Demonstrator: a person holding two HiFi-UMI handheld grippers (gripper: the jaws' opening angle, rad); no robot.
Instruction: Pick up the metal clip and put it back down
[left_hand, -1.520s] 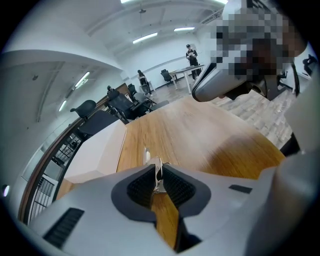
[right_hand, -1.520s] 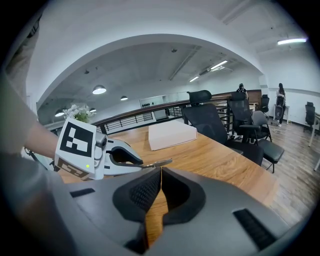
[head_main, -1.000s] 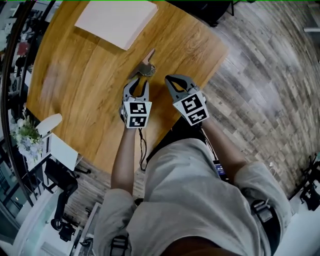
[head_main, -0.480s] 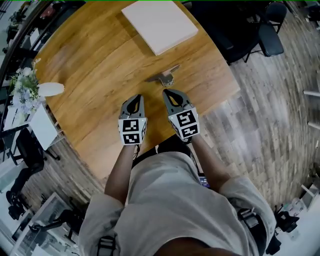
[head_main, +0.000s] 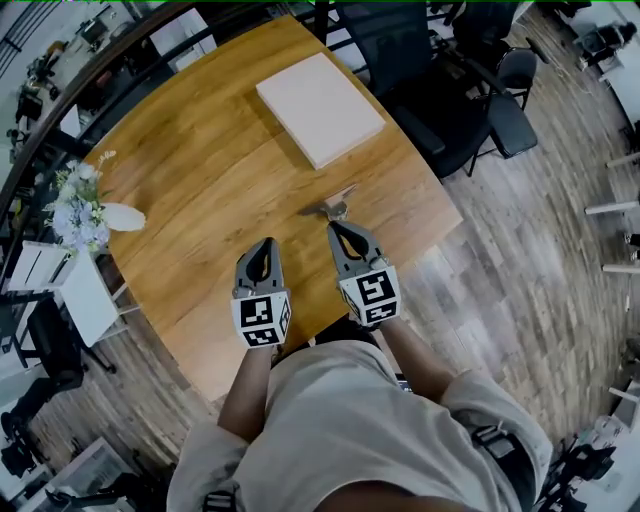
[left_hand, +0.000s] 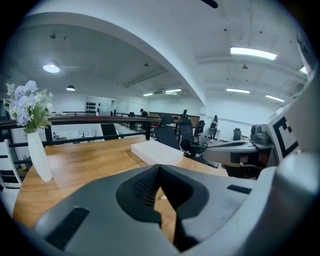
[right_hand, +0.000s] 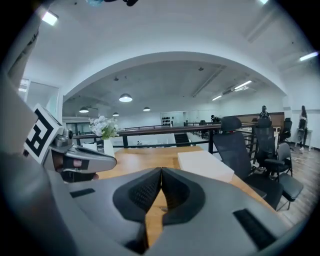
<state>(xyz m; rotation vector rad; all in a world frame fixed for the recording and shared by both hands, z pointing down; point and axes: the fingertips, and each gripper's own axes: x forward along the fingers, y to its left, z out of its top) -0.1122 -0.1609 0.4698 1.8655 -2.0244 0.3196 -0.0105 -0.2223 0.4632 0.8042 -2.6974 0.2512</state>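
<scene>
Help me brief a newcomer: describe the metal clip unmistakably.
On the wooden table, look just ahead of the right gripper, near the edge. The metal clip lies there, small and shiny grey, unlike the big white slab beyond.

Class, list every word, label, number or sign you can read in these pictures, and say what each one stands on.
No readable words or numbers anywhere.
left marker cube: black-and-white square pattern only, no letters.
right marker cube: again only a square pattern.
white box: the top shows no print.
metal clip: too small to show any marking.
</scene>
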